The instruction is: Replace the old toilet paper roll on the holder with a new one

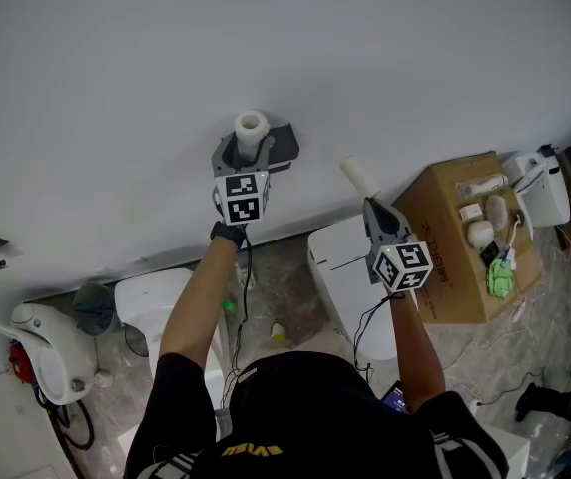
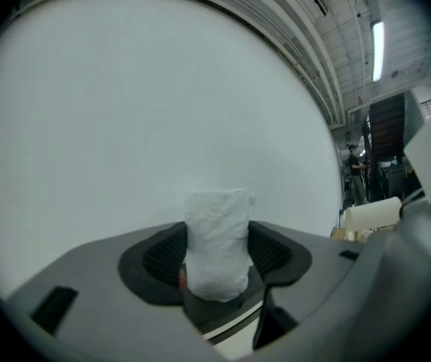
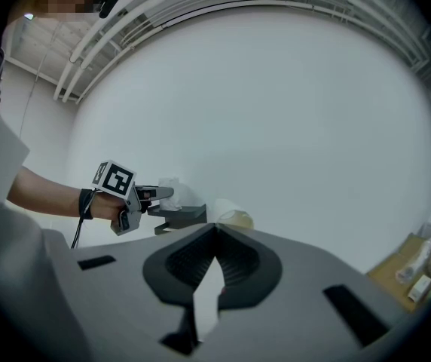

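The person faces a white wall (image 1: 116,78), with a dark grey holder (image 1: 284,143) fixed to it just above the centre of the head view. A white toilet paper roll (image 1: 252,125) stands upright at this holder. The left gripper (image 1: 246,153) reaches up to it from below, its marker cube just under the holder. In the left gripper view the crumpled roll fills the gap between the jaws and both pads press against its sides, so this gripper has the roll in its grip. To the right of centre, the right gripper (image 1: 368,200) points up toward the wall with its jaws closed together. A smaller cream roll (image 1: 359,176) sits right at their tips, well apart from the holder. It seems to be pinched there by its edge, though the right gripper view shows the contact poorly. A cardboard box (image 1: 455,267) of small items sits at the right of the frame.
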